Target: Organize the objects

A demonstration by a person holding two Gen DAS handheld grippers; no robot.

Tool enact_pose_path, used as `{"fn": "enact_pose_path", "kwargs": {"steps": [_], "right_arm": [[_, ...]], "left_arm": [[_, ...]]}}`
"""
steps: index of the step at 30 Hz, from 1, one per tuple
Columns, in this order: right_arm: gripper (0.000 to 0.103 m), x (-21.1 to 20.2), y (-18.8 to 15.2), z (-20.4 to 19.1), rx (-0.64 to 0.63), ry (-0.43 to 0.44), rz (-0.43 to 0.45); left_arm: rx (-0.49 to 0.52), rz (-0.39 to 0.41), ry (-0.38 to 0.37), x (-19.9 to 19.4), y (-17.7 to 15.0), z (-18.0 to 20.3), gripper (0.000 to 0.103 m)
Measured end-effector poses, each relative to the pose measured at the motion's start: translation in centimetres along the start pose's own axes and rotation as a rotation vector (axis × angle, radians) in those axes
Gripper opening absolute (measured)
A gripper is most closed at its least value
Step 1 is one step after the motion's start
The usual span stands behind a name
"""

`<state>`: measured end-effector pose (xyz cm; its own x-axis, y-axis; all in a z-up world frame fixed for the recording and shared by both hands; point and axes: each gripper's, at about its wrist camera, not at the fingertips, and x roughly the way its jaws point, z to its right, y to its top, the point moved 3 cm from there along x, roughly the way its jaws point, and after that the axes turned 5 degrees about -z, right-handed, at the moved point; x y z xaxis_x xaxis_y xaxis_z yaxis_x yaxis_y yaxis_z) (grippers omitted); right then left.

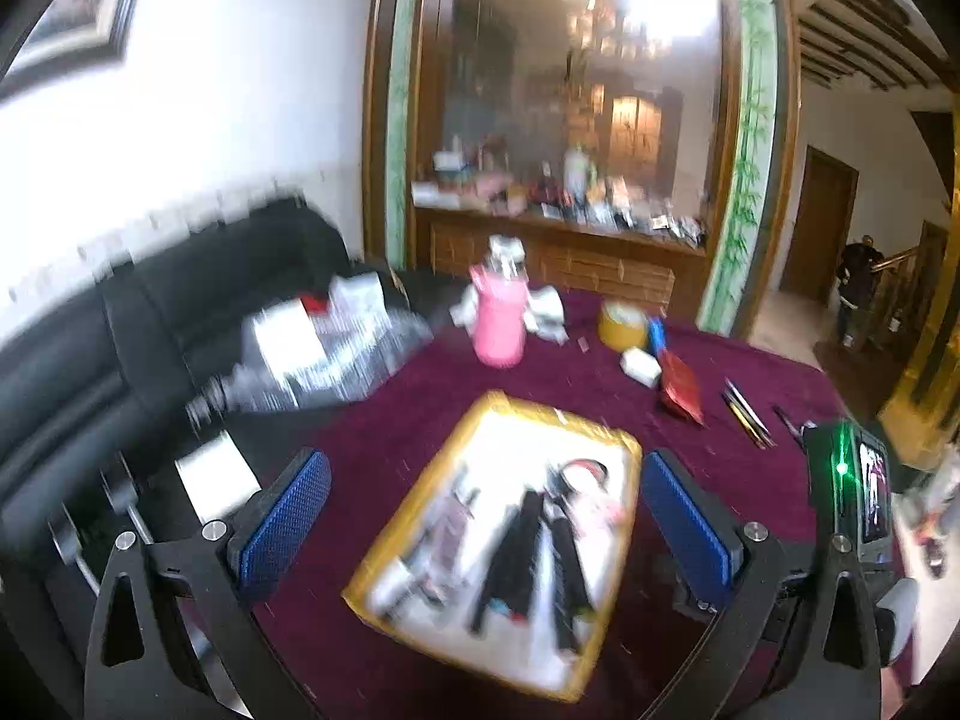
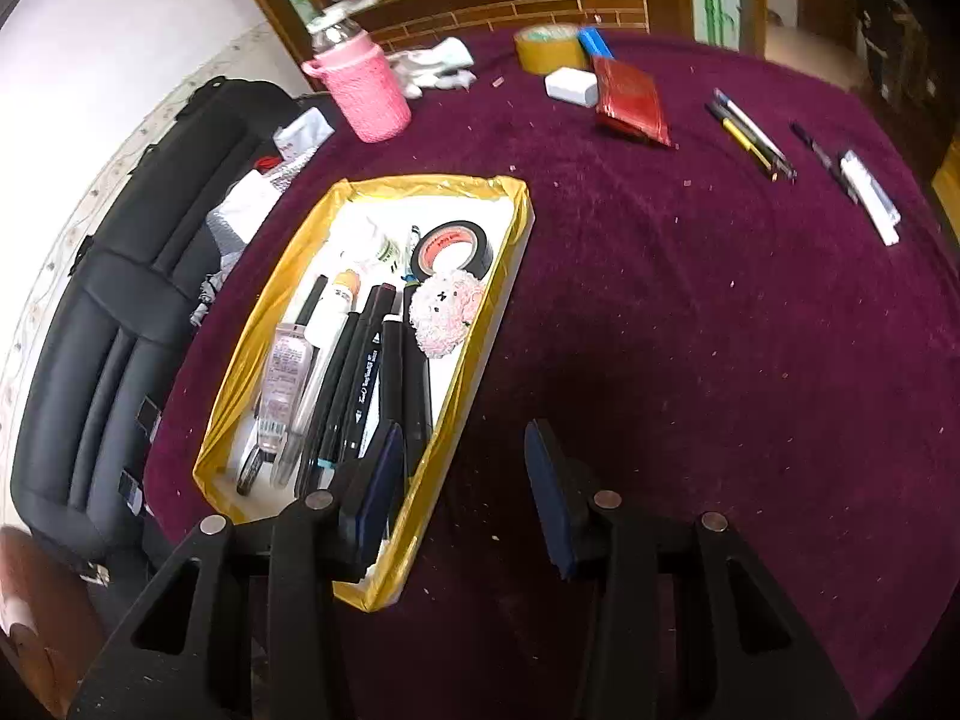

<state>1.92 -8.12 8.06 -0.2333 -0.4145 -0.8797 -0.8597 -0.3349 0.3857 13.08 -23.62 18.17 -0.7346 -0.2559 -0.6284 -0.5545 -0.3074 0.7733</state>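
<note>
A yellow-rimmed tray (image 2: 516, 240) sits on the maroon tablecloth, holding several black markers (image 2: 366, 372), a clear tube, a black tape roll (image 2: 454, 247) and a pink plush toy (image 2: 444, 309). It shows blurred in the left wrist view (image 1: 414, 504). My left gripper (image 1: 486, 516) is open and empty, above the tray's near part. My right gripper (image 2: 462, 492) is open and empty, straddling the tray's right rim at its near end. Loose pens (image 2: 753, 135), a white marker (image 2: 870, 195), a red packet (image 2: 630, 102), a white eraser (image 2: 571, 86) and a yellow tape roll (image 2: 547, 47) lie on the cloth.
A pink-sleeved bottle (image 2: 363, 84) and crumpled white cloth (image 2: 435, 66) stand at the table's far side. A black sofa (image 2: 120, 312) with bags lies left of the table. A wooden cabinet (image 1: 564, 264) stands behind. The right gripper's device with a green light (image 1: 843, 468) shows at the right.
</note>
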Motion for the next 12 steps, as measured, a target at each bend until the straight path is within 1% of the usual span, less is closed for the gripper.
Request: {"fn": "enact_pose_path", "kwargs": {"steps": [2, 4, 7, 8, 10, 12], "right_arm": [[0.041, -0.7, -0.5, 0.1, -0.042, -0.016, 0.016], [0.041, -1.4, -1.2, 0.4, -0.088, -0.04, 0.036], [0.041, -1.8, -2.2, 1.0, -0.138, -0.061, 0.048], [0.041, -1.8, -2.4, 1.3, -0.149, -0.063, 0.046], [0.041, -1.9, -2.9, 1.8, -0.166, -0.061, 0.038], [0.041, -2.2, -3.3, 2.2, -0.187, -0.06, 0.04]], "left_arm": [[-0.022, -0.093, -0.032, 0.7, -0.9, 0.2, 0.102], [-0.038, -0.143, -0.013, 1.3, -1.9, 0.5, 0.102], [0.002, -0.215, 0.102, 2.2, -4.0, 1.5, 0.102], [0.01, -0.243, 0.124, 2.5, -4.8, 2.0, 0.102], [0.01, -0.271, 0.159, 2.7, -5.9, 2.6, 0.102], [0.031, -0.269, 0.215, 2.5, -6.5, 3.5, 0.102]]}}
